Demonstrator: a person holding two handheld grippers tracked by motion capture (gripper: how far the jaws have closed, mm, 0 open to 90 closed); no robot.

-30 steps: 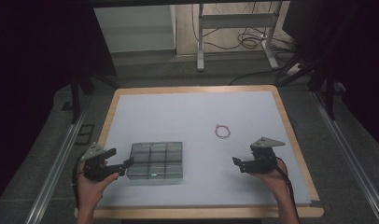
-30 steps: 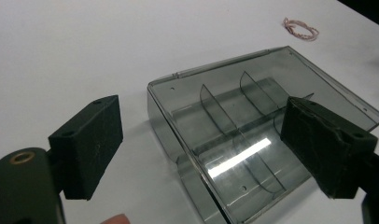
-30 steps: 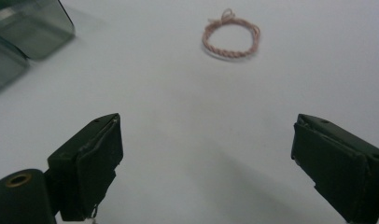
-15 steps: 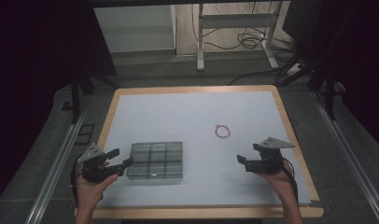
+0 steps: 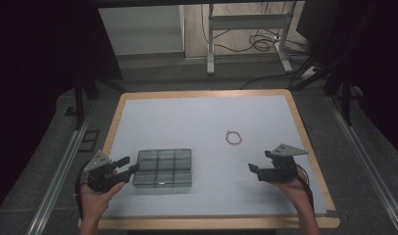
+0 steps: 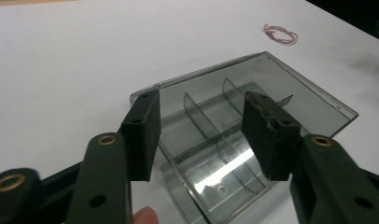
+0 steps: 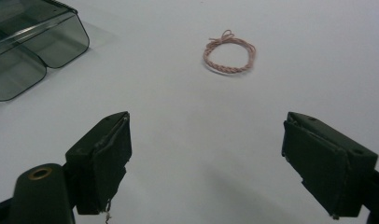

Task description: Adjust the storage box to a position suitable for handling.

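Dark floor and a metal stand frame surround a white table [image 5: 197, 122] with a wooden rim. Near its left front lies a clear compartment box [image 5: 162, 168], long axis across the table. Left gripper [image 5: 128, 165], jaws just narrowing, straddles its left end without pressing; right gripper [image 5: 258, 169] gapes, empty.
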